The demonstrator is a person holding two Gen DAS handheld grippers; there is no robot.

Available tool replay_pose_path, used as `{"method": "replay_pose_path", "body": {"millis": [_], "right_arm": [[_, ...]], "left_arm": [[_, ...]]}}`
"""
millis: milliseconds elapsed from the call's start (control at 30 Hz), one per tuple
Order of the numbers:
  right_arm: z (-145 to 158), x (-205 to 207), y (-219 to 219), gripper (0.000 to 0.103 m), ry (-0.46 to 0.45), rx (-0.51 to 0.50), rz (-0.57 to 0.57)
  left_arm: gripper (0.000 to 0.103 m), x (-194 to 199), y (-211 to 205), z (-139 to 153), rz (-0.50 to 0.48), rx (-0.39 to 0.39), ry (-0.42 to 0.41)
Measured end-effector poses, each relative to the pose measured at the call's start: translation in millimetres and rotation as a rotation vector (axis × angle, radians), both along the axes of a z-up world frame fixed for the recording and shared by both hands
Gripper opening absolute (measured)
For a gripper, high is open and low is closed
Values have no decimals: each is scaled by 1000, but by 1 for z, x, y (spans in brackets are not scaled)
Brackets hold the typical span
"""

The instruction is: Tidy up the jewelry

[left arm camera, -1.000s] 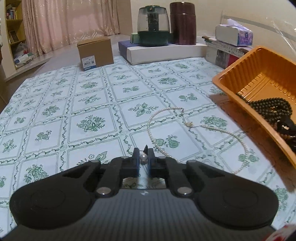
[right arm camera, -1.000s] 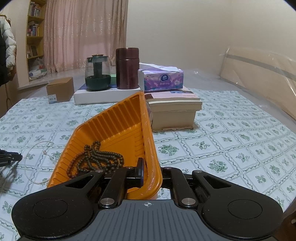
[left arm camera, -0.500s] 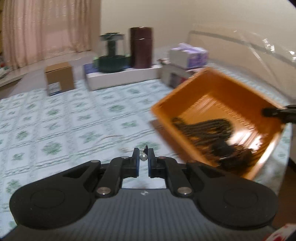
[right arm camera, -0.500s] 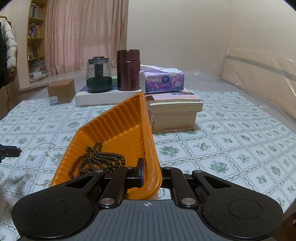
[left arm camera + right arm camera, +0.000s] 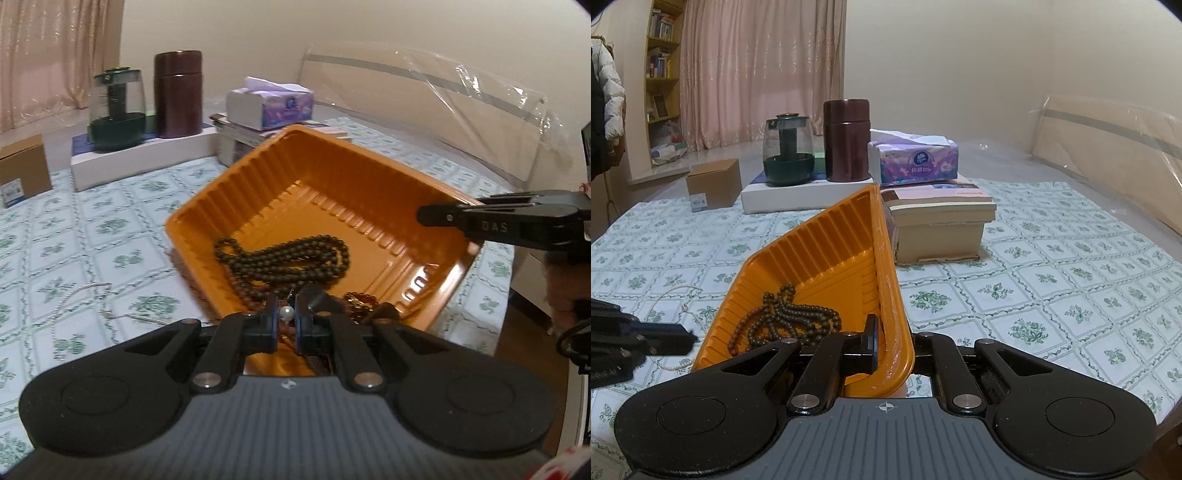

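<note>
My left gripper (image 5: 286, 309) is shut on a single white pearl (image 5: 286, 313) with a thin dark wire on top. It hovers over the near edge of the orange tray (image 5: 295, 177). Inside the tray lie a dark bead string (image 5: 295, 254) and reddish-brown beads (image 5: 358, 299). My right gripper (image 5: 890, 343) is shut on the tray's (image 5: 820, 251) near wall, one finger inside and the other hidden behind it. From the left wrist, my right gripper (image 5: 443, 216) shows side-on at the tray's right rim. A pearl necklace (image 5: 79, 290) lies on the tablecloth left of the tray.
At the back a white flat box (image 5: 798, 195) carries a glass kettle (image 5: 788, 155) and a brown canister (image 5: 846, 140). A tissue box (image 5: 916, 158) rests on stacked books (image 5: 938, 218) touching the tray's far corner. A cardboard box (image 5: 714, 184) stands far left.
My left gripper swung right, from the tablecloth beside the pearl necklace to above the tray's near edge, still holding the pearl. The right gripper and the tray stayed put.
</note>
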State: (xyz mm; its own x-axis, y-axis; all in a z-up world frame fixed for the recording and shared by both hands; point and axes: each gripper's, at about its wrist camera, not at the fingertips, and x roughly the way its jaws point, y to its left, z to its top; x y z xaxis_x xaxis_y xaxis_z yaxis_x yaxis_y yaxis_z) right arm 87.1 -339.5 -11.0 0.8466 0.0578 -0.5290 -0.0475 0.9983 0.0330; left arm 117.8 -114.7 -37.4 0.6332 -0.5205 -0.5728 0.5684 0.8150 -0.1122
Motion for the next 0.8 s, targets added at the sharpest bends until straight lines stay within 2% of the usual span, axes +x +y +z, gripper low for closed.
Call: {"method": "replay_pose_path", "body": {"millis": [200, 233, 267, 300, 467, 800], "right_arm": [[-1, 0, -1, 9, 1, 4, 0], [-1, 0, -1, 9, 1, 5, -1], [-1, 0, -1, 9, 1, 5, -1], [-1, 0, -1, 9, 0, 5, 0], [-1, 0, -1, 9, -1, 6, -1], [0, -1, -1, 9, -2, 6, 1]], "left_arm": [[9, 2, -6, -5, -10, 16, 20], [12, 1, -5, -5, -3, 16, 21], [21, 1, -2, -6, 4, 8, 24], [24, 1, 0, -6, 11, 1, 23], [24, -2, 21, -6, 61, 8, 21], [24, -13, 78, -21, 241, 62, 21]]}}
